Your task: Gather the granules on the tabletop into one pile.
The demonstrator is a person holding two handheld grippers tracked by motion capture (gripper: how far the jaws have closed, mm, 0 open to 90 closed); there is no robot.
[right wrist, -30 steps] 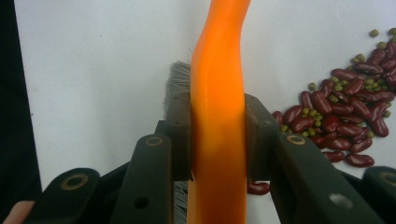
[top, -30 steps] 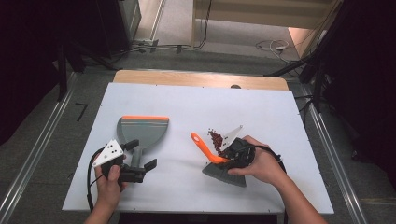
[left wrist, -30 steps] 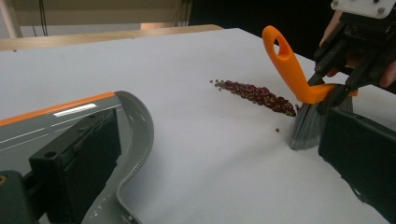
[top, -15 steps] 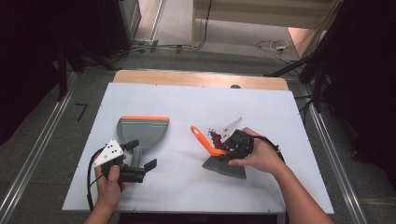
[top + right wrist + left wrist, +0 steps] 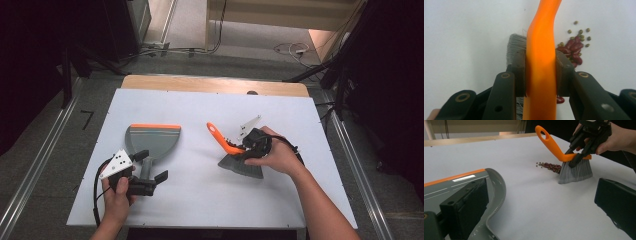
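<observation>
Nearest the person, the left claw rests low on the white bench, its jaws spread wide with nothing pinched between them. One jaw sits over the grey handle end of the dustpan, as the left gripper view shows; whether it touches the pan cannot be told. The dustpan lies flat, its orange-edged mouth pointing away from the person.

Farther along and to the right, the right claw pinches the orange handle of the brush, a jaw pressed against each side. The grey bristles stand on the bench. Touching the bristles lies a small heap of red beans, with a few green peas scattered just beyond it.
</observation>
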